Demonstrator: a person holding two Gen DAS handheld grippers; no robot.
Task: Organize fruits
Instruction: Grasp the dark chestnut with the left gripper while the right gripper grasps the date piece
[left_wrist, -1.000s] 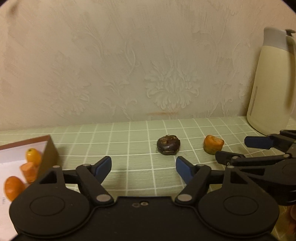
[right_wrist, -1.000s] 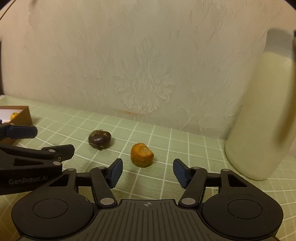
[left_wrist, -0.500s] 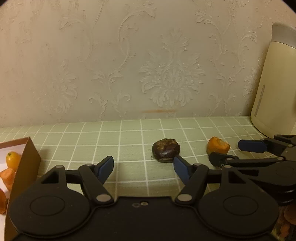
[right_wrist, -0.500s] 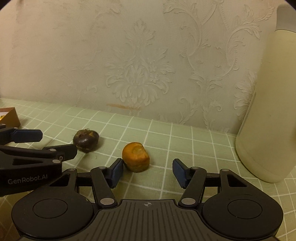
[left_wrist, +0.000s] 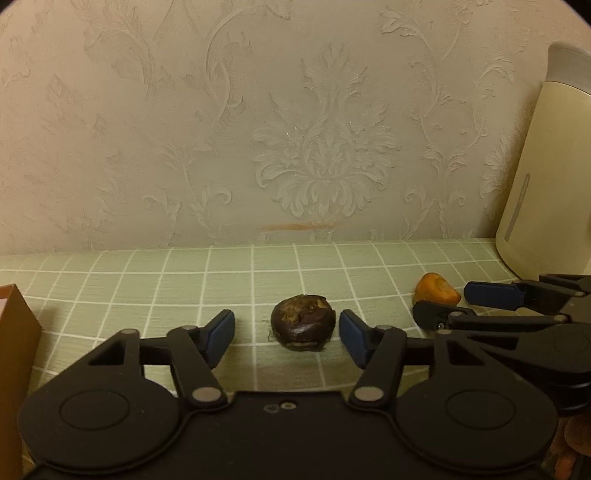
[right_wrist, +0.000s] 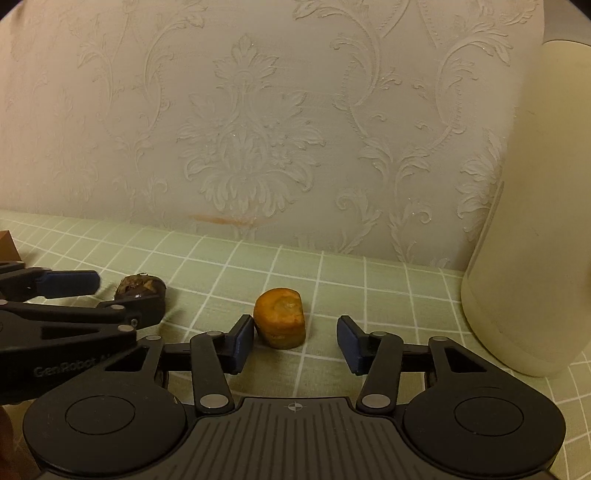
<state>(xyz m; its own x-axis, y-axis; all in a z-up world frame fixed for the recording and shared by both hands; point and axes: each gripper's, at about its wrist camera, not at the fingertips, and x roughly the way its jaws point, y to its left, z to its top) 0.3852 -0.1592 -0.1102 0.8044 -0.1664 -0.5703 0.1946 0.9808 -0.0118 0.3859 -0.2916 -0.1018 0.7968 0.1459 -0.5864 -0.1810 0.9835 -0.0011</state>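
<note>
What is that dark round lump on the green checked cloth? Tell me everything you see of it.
The dark brown lump is squat and rounded, glossy at the sides, with a rough tan, cracked patch on top. It rests on the checked cloth, between the left gripper's blue pads, which are not pressing on it yet.

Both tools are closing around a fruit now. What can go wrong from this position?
1. The orange piece sits off-centre in the right tool, close to one pad; as the jaws, which have just been closing, meet it, it may get pushed sideways.
2. The dark round fruit lies between the left tool's pads, also just closing, and may roll away.
3. The tools work side by side and could bump.
</note>
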